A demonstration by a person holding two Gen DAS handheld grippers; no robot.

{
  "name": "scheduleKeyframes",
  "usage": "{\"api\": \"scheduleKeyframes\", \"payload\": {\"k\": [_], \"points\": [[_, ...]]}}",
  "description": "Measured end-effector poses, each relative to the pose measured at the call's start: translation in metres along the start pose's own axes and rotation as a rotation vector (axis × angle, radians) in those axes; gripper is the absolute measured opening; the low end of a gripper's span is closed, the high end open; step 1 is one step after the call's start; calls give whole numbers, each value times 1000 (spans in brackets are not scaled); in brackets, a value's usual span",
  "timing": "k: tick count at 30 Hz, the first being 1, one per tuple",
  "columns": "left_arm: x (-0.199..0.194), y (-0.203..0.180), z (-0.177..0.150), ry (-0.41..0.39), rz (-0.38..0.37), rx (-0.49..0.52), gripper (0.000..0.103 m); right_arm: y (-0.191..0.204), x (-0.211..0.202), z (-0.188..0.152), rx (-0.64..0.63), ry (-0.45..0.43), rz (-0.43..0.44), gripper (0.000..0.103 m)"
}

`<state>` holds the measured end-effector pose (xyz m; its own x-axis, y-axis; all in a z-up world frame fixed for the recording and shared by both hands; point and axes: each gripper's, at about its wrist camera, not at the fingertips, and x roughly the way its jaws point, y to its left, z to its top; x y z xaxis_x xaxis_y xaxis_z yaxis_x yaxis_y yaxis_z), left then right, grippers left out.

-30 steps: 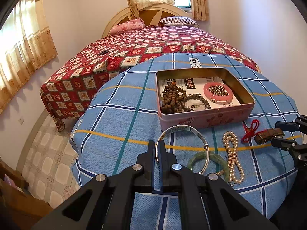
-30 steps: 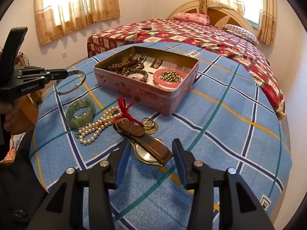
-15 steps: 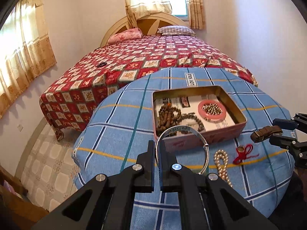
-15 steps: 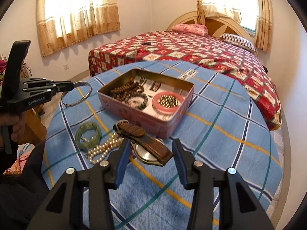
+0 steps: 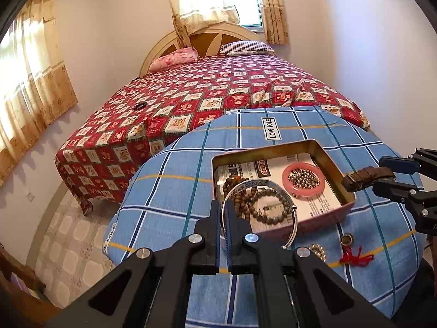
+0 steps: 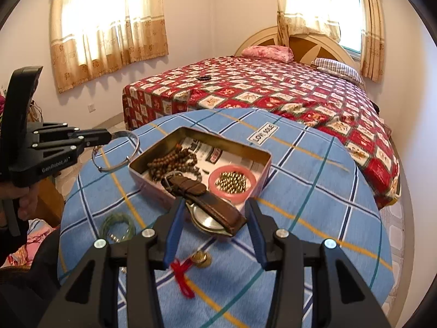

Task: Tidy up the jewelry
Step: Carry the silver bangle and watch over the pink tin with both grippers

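My left gripper (image 5: 224, 214) is shut on a silver bangle (image 5: 289, 207), held in the air over the near edge of the pink tin box (image 5: 322, 218). It shows at the left of the right wrist view (image 6: 109, 136), with the bangle (image 6: 131, 139). My right gripper (image 6: 215, 210) is shut on a brown-strapped watch (image 6: 215, 210), lifted near the tin's (image 6: 262, 188) front wall; the left wrist view shows it at the right (image 5: 377, 176). The tin holds wooden bead strands (image 5: 245, 191), a pink ring (image 5: 303, 177) and small metal beads.
On the blue checked tablecloth (image 6: 314, 191) lie a green bangle (image 6: 117, 221), a red-tasselled charm (image 6: 188, 268) and part of a pearl strand (image 5: 318, 251). A bed with a red quilt (image 5: 218, 90) stands behind the round table. Tiled floor at the left.
Both grippers have risen and moved toward the tin, the left carrying the bangle, the right carrying the watch off the cloth. The items left on the cloth have not moved.
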<state>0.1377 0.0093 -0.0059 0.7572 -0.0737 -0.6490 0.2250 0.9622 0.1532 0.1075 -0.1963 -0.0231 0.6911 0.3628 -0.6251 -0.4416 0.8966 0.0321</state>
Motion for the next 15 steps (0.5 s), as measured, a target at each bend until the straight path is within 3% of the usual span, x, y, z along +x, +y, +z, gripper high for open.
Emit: {"api": "scheduleKeyframes", "payload": {"k": [15], "points": [[31,-3,16,19,12,-8,2,-7,30,22,4,4,-31,47]]}}
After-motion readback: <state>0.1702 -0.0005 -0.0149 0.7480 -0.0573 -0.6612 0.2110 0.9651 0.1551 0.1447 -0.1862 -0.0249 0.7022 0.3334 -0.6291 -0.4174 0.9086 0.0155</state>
